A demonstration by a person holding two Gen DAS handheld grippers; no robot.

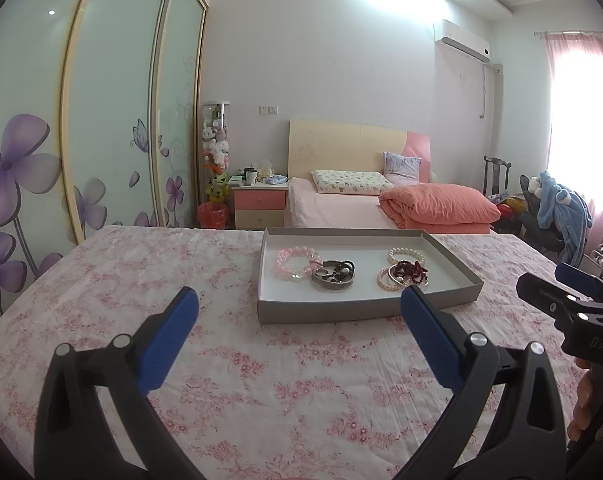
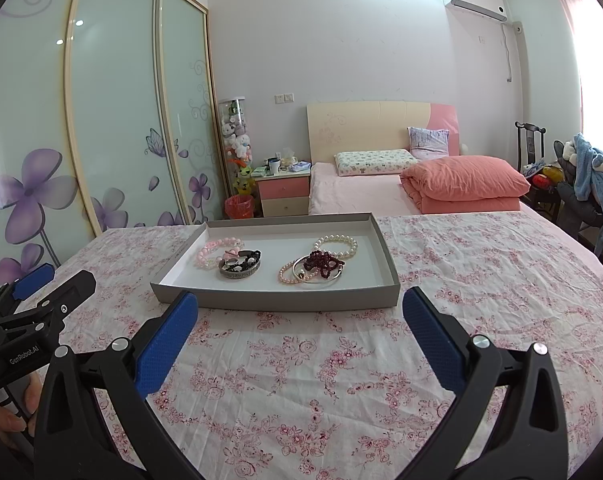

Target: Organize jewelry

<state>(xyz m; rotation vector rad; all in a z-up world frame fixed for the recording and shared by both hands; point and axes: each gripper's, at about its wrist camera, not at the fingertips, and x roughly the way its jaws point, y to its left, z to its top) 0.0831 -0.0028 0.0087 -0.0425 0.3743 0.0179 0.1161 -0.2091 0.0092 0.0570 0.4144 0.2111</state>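
Writing on my left gripper body: "GenRobot.AI" in white, read from the right wrist view; my left gripper [image 2: 41,280] shows there at the lower left edge.
Writing on my right gripper body: "DAS" in faint letters, seen from the left wrist view where my right gripper [image 1: 557,280] enters at the right edge.
Writing on the tray: a small dark line on the left wall, too small for me to read.
My left fingers: spread wide, blue pads [image 1: 169,340] apart, nothing between them, hovering over the floral cloth [image 1: 261,380].
My right fingers: likewise released and wide, blue pads [image 2: 165,348] holding nothing.
Tray: a shallow grey cardboard tray [image 1: 357,308] with a white floor, lying flat on the cloth just ahead of both pairs of fingertips.
Left heap in the tray: a pink bead bracelet [image 1: 291,266] touching a broad silver bangle [image 1: 333,282] with dark pieces lying in it.
Right heap in the tray: a white pearl bracelet [image 2: 337,245] at the far side; nearer me a pinkish pearl bracelet [image 2: 290,274], a thin silver bangle [image 2: 321,278] and a dark red bead strand [image 2: 321,262] piled overlapping.
Cloth: white with pink flower sprays, wrinkled.
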